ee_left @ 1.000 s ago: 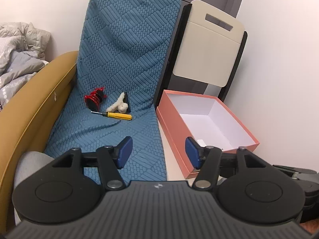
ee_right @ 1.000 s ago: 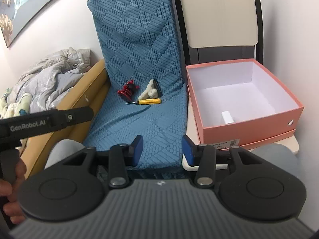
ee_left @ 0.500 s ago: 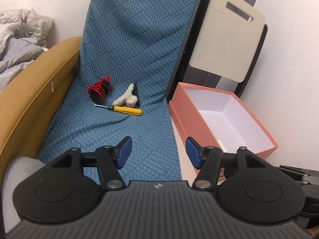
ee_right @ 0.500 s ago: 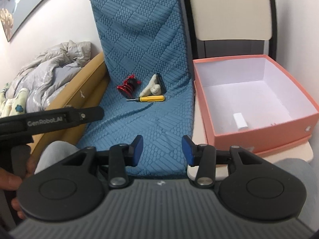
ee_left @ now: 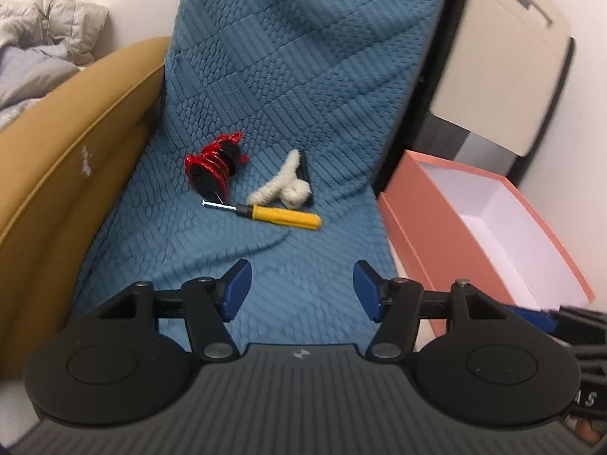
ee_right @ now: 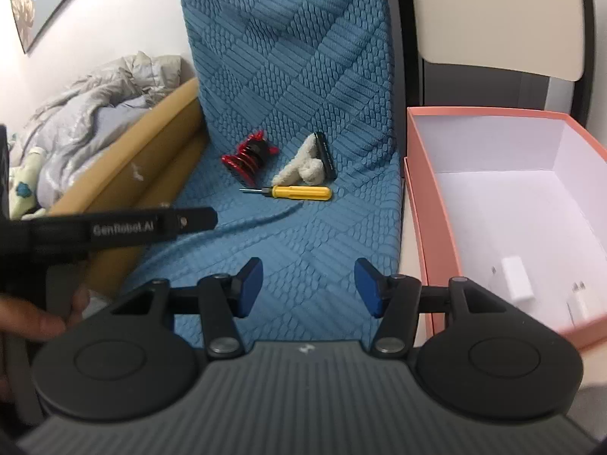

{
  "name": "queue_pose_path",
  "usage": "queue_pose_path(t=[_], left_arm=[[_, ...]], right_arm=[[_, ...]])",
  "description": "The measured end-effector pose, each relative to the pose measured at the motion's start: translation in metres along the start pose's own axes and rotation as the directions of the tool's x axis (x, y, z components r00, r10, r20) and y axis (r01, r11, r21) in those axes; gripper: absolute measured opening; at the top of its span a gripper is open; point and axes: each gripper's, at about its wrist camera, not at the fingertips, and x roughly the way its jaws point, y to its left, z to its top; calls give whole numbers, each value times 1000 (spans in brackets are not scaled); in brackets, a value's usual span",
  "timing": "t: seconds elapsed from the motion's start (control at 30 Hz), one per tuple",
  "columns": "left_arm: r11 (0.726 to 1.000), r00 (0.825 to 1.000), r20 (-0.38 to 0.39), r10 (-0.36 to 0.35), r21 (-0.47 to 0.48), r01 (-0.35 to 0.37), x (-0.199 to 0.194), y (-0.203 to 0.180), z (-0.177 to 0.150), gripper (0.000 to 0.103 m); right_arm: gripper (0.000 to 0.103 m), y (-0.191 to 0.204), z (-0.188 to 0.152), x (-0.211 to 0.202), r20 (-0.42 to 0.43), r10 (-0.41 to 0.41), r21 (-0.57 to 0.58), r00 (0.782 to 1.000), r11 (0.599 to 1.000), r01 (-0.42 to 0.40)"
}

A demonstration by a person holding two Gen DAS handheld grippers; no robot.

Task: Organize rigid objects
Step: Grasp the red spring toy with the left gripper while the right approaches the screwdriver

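Right now left gripper point(ee_left: 301, 284) spread wide, empty, hovering over blue quilted seat cover point(ee_left: 303, 87). Right gripper point(ee_right: 308, 286) also wide apart, nothing held. Ahead of both: yellow-handled screwdriver point(ee_left: 279, 215) lying flat; just beyond it red coiled spool point(ee_left: 212, 168) and fluffy white hair clip point(ee_left: 286, 185). Open pink cardboard box point(ee_right: 425, 204) off to right, small white items point(ee_right: 516, 278) inside.
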Motion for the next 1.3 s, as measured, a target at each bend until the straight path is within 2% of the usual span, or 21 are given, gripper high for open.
queue_pose_path(t=[0.17, 0.23, 0.37, 0.5, 0.67, 0.97, 1.13, 1.3], left_arm=[[1000, 1000, 1, 11, 20, -11, 50, 19, 17, 66], [999, 1000, 6, 24, 39, -24, 68, 25, 23, 71], [997, 999, 23, 30, 67, -32, 97, 37, 40, 71], [988, 996, 34, 86, 125, -90, 127, 48, 58, 72], [991, 996, 1, 91, 100, -90, 156, 70, 80, 71], [972, 992, -8, 128, 199, -124, 188, 77, 106, 72], [974, 994, -10, 106, 201, -102, 191, 87, 110, 73], [963, 996, -6, 86, 256, -82, 199, 86, 116, 73]], right_arm=[[56, 1, 7, 44, -14, 5, -52, 1000, 999, -6], [56, 5, 10, 61, -19, 7, -76, 1000, 997, -8], [56, 13, 15, 95, -35, 19, -119, 999, 993, -23], [56, 18, 26, 127, -38, 24, -139, 999, 990, -29], [56, 20, 45, 163, -43, 18, -176, 999, 984, -25], [56, 21, 70, 205, -79, 0, -242, 997, 970, -19], [56, 25, 72, 218, -105, -16, -334, 994, 942, -20], [55, 22, 71, 234, -154, -23, -386, 988, 922, -39]])
